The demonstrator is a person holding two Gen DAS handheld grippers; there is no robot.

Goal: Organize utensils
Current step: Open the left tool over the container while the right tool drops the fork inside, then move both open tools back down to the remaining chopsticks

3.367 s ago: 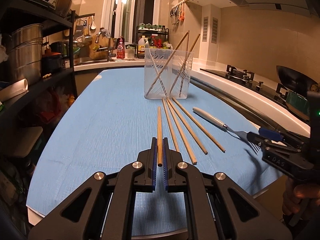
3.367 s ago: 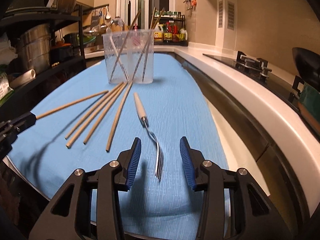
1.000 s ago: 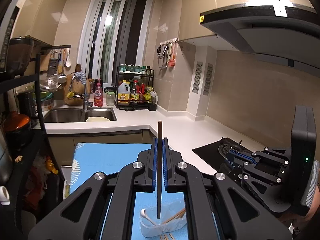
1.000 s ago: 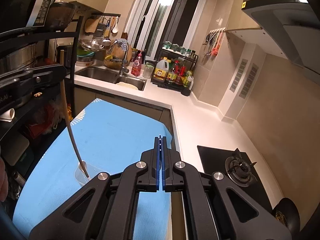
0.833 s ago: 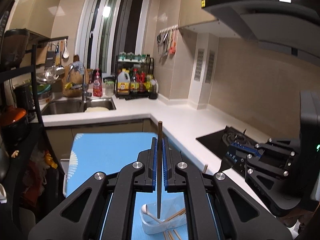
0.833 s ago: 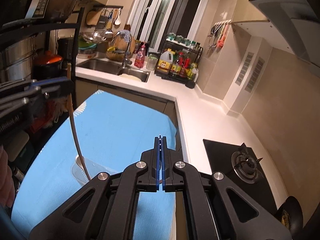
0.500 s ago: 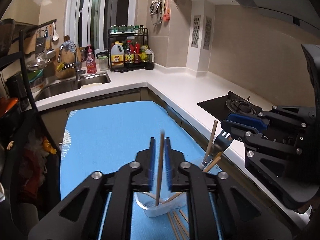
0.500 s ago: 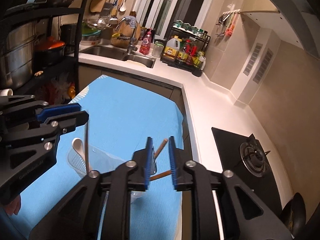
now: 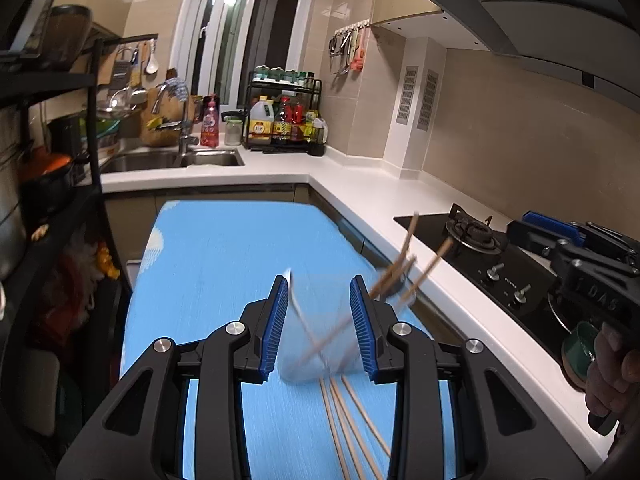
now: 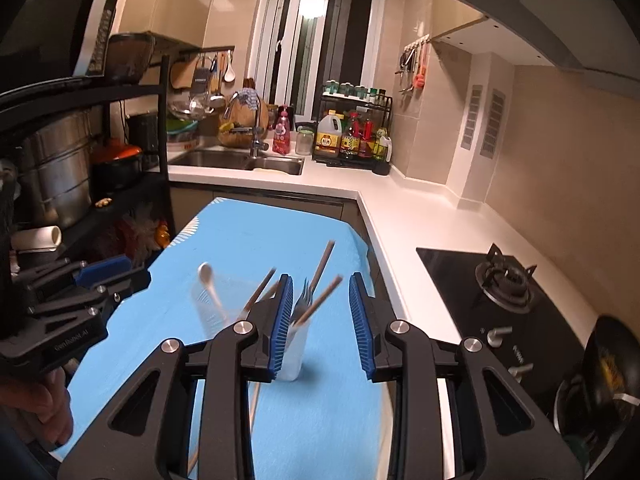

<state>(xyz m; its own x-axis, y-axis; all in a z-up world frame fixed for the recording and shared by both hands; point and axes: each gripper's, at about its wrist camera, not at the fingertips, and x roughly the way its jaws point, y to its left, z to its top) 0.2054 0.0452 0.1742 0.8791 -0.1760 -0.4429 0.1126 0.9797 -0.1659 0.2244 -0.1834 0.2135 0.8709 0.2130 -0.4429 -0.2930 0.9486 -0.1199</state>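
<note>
While both claws hang with jaws that have just been opening and nothing between them, the left claw (image 9: 319, 324) and right claw (image 10: 318, 322) sit just above the clear holder (image 10: 294, 350) on the blue-covered counter (image 9: 224, 252). Nearest, several loose chopsticks (image 9: 352, 420) lie on the cloth, so I judge the job partly done. Beyond, the holder already stands a fork (image 10: 302, 300), a white spoon (image 10: 208, 276) and leaning chopsticks (image 9: 404, 268)
</note>
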